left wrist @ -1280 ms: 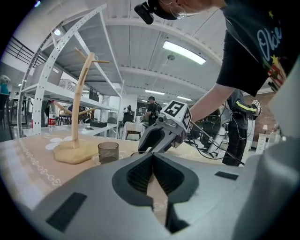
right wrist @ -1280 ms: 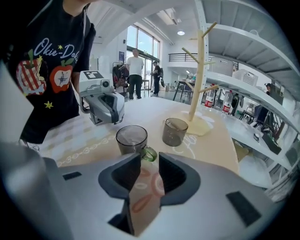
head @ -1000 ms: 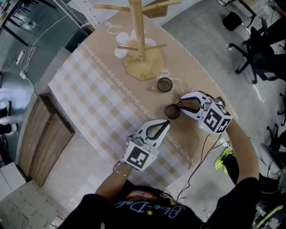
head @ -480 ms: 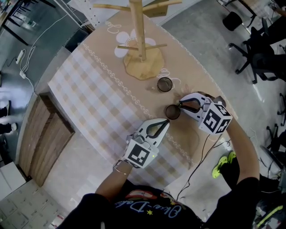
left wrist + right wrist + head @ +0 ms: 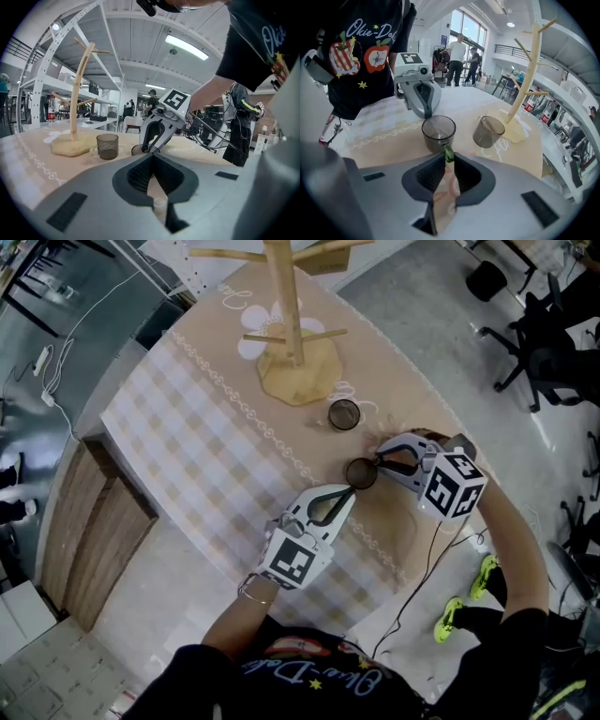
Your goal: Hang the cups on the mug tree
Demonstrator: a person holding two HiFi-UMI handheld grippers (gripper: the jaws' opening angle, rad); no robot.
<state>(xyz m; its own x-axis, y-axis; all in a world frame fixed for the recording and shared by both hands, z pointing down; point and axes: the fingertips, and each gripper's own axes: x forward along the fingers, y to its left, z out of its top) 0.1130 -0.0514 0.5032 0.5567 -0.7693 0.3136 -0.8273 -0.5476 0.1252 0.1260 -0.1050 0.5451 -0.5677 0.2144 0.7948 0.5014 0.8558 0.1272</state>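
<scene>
Two dark glass cups stand on the table: the near cup [image 5: 361, 473] [image 5: 438, 133] and the far cup [image 5: 344, 414] [image 5: 488, 131] [image 5: 107, 146]. The wooden mug tree [image 5: 291, 306] [image 5: 527, 70] stands behind them with bare branches. My right gripper [image 5: 380, 462] [image 5: 448, 157] has just been closing; its jaws now pinch the near cup's green-tinted handle [image 5: 448, 153]. The left gripper [image 5: 349, 493] [image 5: 152, 157] is shut and empty, its tips just in front of the near cup, which is mostly hidden in the left gripper view.
The table [image 5: 187, 427] carries a beige checked cloth with a white scroll pattern. Its near edge runs right under both grippers. Office chairs [image 5: 544, 343] stand on the floor to the right, a wooden cabinet [image 5: 89, 521] to the left.
The right gripper's jaws have narrowed from wide open onto the near cup's handle. Both hands and both cups stay where they were.
</scene>
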